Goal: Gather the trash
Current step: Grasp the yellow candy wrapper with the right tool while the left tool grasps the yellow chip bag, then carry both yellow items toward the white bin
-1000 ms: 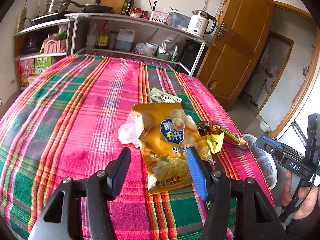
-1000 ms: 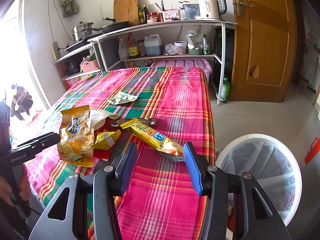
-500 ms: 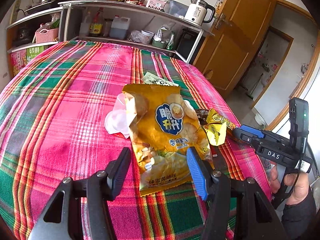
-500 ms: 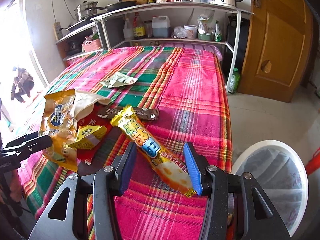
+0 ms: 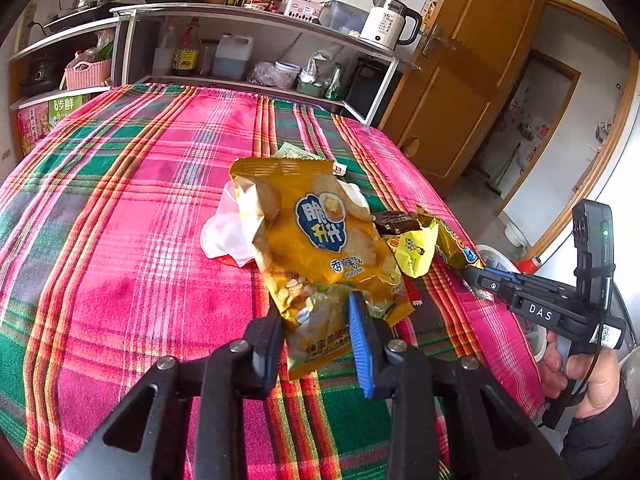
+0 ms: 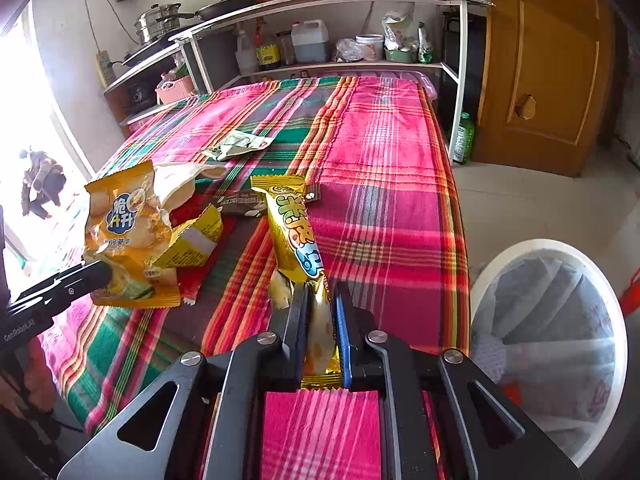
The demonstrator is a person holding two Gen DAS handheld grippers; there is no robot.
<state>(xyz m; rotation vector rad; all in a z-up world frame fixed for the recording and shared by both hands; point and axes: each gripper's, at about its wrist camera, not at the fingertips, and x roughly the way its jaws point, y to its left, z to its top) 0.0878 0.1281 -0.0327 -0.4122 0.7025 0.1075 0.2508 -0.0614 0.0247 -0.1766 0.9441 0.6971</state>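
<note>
The left gripper [image 5: 318, 330] is closing its jaws on the near end of the yellow chip bag [image 5: 316, 240], which lies on the plaid tablecloth [image 5: 120, 240] just ahead of it. The right gripper [image 6: 320, 320] is clenched on the near end of a long yellow snack wrapper [image 6: 294, 228] that stretches away ahead of it. The lined bin [image 6: 552, 344] stands to its right.

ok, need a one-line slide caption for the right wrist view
Right tongs shut on a long yellow snack wrapper on the plaid tablecloth, lined bin waiting beside the table.
</note>
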